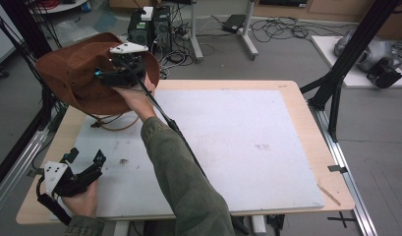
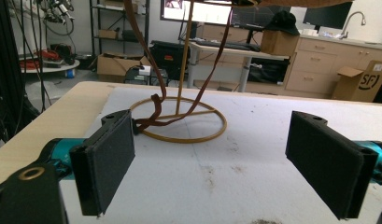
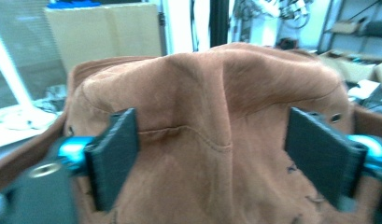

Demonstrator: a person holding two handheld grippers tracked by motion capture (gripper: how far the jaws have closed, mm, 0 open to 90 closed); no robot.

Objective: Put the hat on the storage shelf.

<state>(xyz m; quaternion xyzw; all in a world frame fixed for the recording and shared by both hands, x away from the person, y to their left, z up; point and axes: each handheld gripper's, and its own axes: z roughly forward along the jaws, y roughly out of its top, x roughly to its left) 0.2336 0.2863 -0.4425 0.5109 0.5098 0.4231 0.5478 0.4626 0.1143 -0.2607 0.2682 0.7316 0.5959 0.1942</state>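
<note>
We find the right gripper (image 1: pixel 124 66), upper left of the high view, jaws wide at the brown suede hat's (image 1: pixel 71 69) creased crown. Left gripper (image 1: pixel 85 158), lower left, gapes empty over the white mat (image 1: pixel 238 142).

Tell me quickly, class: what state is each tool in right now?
Left tool: open, holding nothing, low over the white mat.
Right tool: jaws spread wide at the brown hat's crown; whether they grip it cannot be told.
</note>
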